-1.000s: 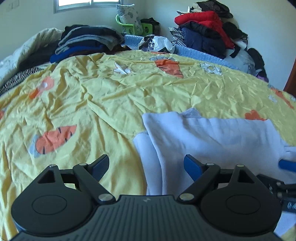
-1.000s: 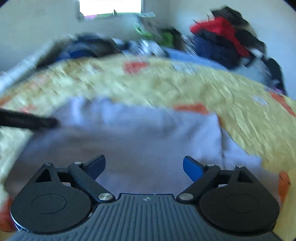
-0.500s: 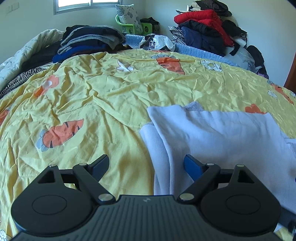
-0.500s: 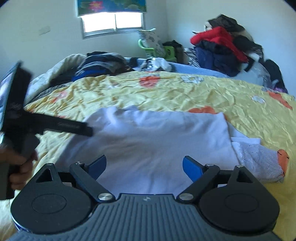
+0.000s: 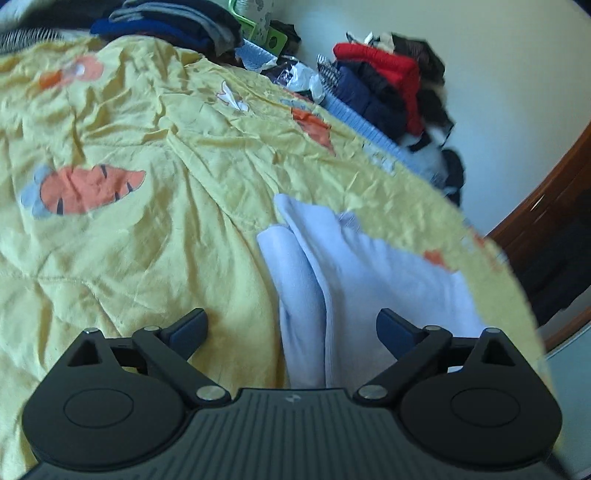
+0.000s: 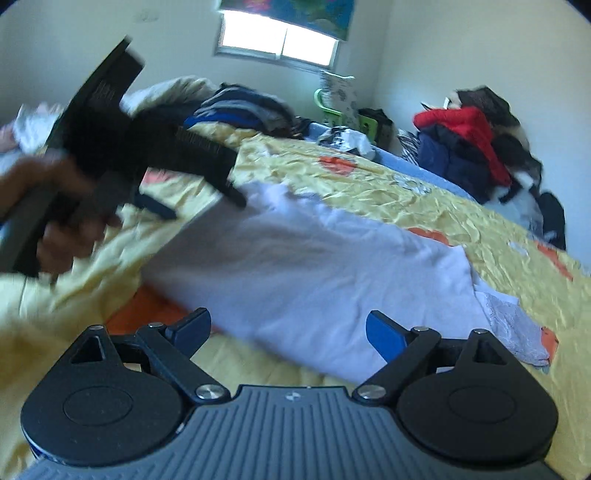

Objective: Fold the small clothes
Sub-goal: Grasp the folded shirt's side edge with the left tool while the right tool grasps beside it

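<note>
A pale lilac garment (image 5: 354,269) lies folded on the yellow carrot-print bedspread (image 5: 147,229); its left folded edge runs toward my left gripper. My left gripper (image 5: 291,328) is open and empty, raised just above that edge. In the right wrist view the same garment (image 6: 314,266) lies flat ahead, with a white lacy piece (image 6: 513,321) at its right end. My right gripper (image 6: 288,328) is open and empty above the garment's near edge. The left gripper also shows there, blurred, held in a hand (image 6: 155,162) above the garment's left end.
Stacked dark folded clothes (image 5: 177,22) sit at the bed's far side. A heap of red, navy and black clothes (image 5: 388,88) is piled in the far right corner. A green basket (image 6: 332,107) stands by the wall under the window. A wooden door frame (image 5: 546,192) is at right.
Both grippers have tilted and lifted away from the garment. The left gripper has swung to the left end of the garment. The garment lies where it was.
</note>
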{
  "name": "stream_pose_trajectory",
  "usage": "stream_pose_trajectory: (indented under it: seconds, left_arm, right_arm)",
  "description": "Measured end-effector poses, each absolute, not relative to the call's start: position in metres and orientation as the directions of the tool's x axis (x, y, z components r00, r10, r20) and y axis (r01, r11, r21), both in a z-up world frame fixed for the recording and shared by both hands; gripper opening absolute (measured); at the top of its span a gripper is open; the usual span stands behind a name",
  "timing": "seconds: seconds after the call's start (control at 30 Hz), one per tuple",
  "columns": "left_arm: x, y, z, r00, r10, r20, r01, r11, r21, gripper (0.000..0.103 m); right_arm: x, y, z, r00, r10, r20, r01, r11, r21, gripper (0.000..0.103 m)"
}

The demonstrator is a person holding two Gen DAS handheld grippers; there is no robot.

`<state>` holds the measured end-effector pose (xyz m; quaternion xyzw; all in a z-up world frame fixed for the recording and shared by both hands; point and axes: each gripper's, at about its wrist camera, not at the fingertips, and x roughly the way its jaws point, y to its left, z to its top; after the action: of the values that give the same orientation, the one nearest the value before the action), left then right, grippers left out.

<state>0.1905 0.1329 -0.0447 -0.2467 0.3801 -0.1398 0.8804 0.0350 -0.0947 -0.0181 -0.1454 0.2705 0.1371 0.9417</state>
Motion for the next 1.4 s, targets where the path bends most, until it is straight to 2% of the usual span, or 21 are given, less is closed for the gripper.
stream_pose_trajectory:
  seconds: [0.17, 0.37, 0.53, 0.7, 0.9, 0.97, 1.1, 1.17, 1.27, 1.33, 1.37, 1.4]
  left_arm:
    - [0.193, 0.137, -0.048, 0.662, -0.507, -0.552, 0.086, 0.783, -0.616, 0.102]
    - [0.212, 0.138, -0.055, 0.608, -0.616, -0.501, 0.094, 0.683, -0.725, 0.103]
    - [0.23, 0.137, -0.061, 0.59, -0.664, -0.458, 0.085, 0.616, -0.783, 0.103]
    - [0.246, 0.123, -0.062, 0.566, -0.688, -0.453, 0.122, 0.614, -0.78, 0.103]
    - [0.263, 0.113, -0.063, 0.559, -0.701, -0.443, 0.162, 0.616, -0.771, 0.103]
    - [0.271, 0.111, -0.063, 0.554, -0.708, -0.439, 0.178, 0.615, -0.768, 0.103]
    - [0.282, 0.106, -0.063, 0.537, -0.721, -0.437, 0.251, 0.632, -0.734, 0.103]
    - [0.285, 0.104, -0.063, 0.538, -0.722, -0.435, 0.275, 0.638, -0.719, 0.103]
    - [0.283, 0.1, -0.062, 0.54, -0.717, -0.44, 0.308, 0.655, -0.69, 0.102]
    - [0.28, 0.098, -0.061, 0.55, -0.702, -0.453, 0.323, 0.679, -0.66, 0.097]
    - [0.279, 0.098, -0.061, 0.557, -0.69, -0.462, 0.323, 0.693, -0.644, 0.089]
    - [0.279, 0.098, -0.061, 0.564, -0.679, -0.47, 0.319, 0.704, -0.634, 0.077]
  right_arm:
    - [0.03, -0.077, -0.036, 0.804, 0.153, -0.575, -0.355, 0.899, -0.257, 0.093]
    - [0.021, -0.058, -0.044, 0.853, 0.112, -0.51, -0.339, 0.862, -0.377, 0.096]
    - [0.025, -0.054, -0.044, 0.859, 0.097, -0.503, -0.323, 0.865, -0.384, 0.098]
    - [0.035, -0.044, -0.046, 0.873, 0.072, -0.482, -0.306, 0.851, -0.426, 0.098]
    - [0.039, -0.015, -0.053, 0.91, 0.047, -0.412, -0.295, 0.772, -0.563, 0.093]
    - [0.038, -0.005, -0.057, 0.924, 0.039, -0.381, -0.283, 0.739, -0.611, 0.086]
    - [0.044, 0.004, -0.057, 0.921, 0.049, -0.387, -0.296, 0.733, -0.612, 0.073]
    - [0.047, 0.006, -0.057, 0.913, 0.053, -0.404, -0.312, 0.729, -0.61, 0.052]
    - [0.047, 0.009, -0.058, 0.907, 0.063, -0.417, -0.332, 0.716, -0.614, 0.041]
    - [0.047, 0.01, -0.059, 0.902, 0.075, -0.425, -0.349, 0.704, -0.619, 0.035]
    - [0.047, 0.011, -0.059, 0.901, 0.077, -0.426, -0.353, 0.699, -0.621, 0.031]
    - [0.047, 0.012, -0.059, 0.9, 0.079, -0.428, -0.357, 0.696, -0.623, 0.029]
